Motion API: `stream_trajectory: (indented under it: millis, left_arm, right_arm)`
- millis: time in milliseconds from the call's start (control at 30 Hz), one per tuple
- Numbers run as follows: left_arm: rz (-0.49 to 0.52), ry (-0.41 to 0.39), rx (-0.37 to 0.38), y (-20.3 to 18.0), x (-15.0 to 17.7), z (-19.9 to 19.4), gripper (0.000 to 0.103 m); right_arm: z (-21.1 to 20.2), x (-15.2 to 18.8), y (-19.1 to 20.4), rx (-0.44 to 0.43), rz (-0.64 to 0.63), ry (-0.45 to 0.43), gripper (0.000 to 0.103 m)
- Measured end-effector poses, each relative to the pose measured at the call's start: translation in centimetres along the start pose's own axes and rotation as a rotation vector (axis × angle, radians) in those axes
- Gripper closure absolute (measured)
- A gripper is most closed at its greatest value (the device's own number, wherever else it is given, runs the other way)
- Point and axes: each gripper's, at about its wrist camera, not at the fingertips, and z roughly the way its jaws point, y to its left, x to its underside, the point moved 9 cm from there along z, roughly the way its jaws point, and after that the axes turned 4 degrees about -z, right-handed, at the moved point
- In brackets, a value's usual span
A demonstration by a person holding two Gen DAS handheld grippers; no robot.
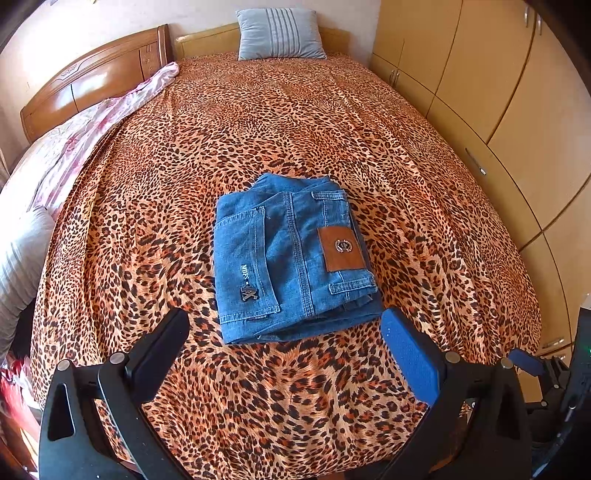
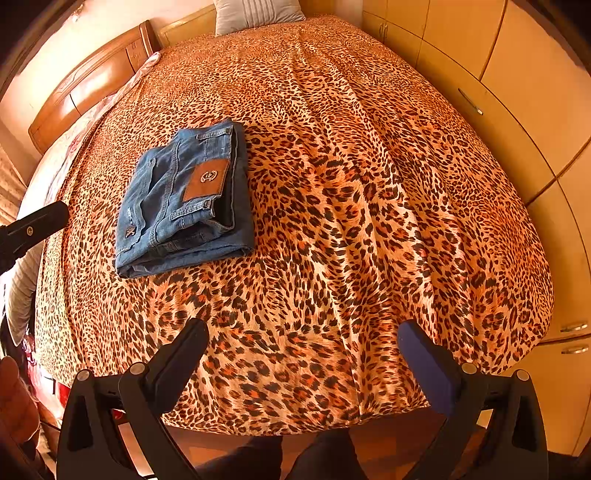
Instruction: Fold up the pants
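Each black plastic two-finger left gripper and right gripper is built from curved arms joined by round silver pins. One finger is padded in textured blue (the other in black).

I'm looking at a bed with leopard-print sheet, wooden headboard on the left, grey pillow far end, tan wardrobe along the right.

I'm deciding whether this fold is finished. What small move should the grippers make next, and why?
Probably just draw both back. The jeans already lie in a compact folded stack on the leopard bedspread, and the left gripper and right gripper are both open, holding nothing, short of the denim.
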Motion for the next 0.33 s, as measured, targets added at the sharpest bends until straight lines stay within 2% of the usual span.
stream_trajectory:
  millis: [333]
  left_arm:
    - [-0.015, 0.023, -0.004, 0.14, 0.03, 0.55, 0.000]
  right_arm:
    - [0.42, 0.03, 0.06, -0.004, -0.004, 0.013, 0.000]
